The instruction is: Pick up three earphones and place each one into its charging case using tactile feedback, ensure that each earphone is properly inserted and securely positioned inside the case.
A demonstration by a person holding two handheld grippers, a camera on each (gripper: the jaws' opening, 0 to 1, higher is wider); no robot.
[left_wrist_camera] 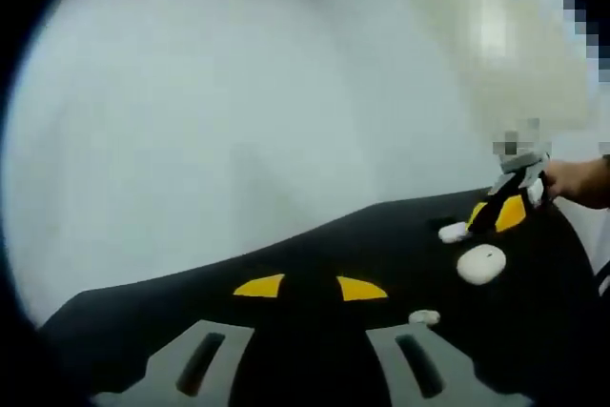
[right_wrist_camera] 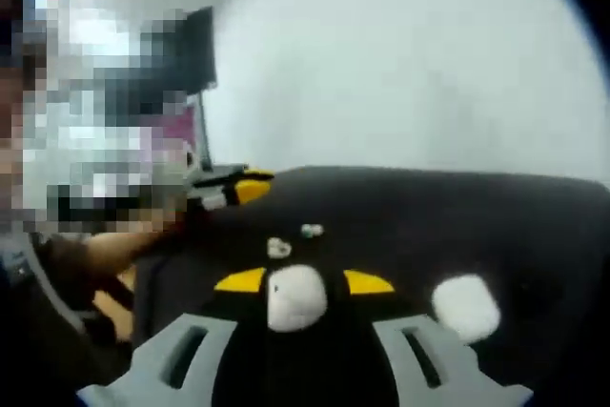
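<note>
Left gripper with jaws apart, gripping nothing, above the black desk; white case and an earphone lying near the desk's far edge, beside the right gripper. Right gripper's jaws spread around a white case, contact hard to tell; second case just beside; two small earphones further toward the desk's middle.

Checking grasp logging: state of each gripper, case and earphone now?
left gripper: open, empty
right gripper: white case between fingers, grip unclear
second white case: on black mat, lid unclear
near earphone: loose on mat
far earphone: loose on mat
</note>
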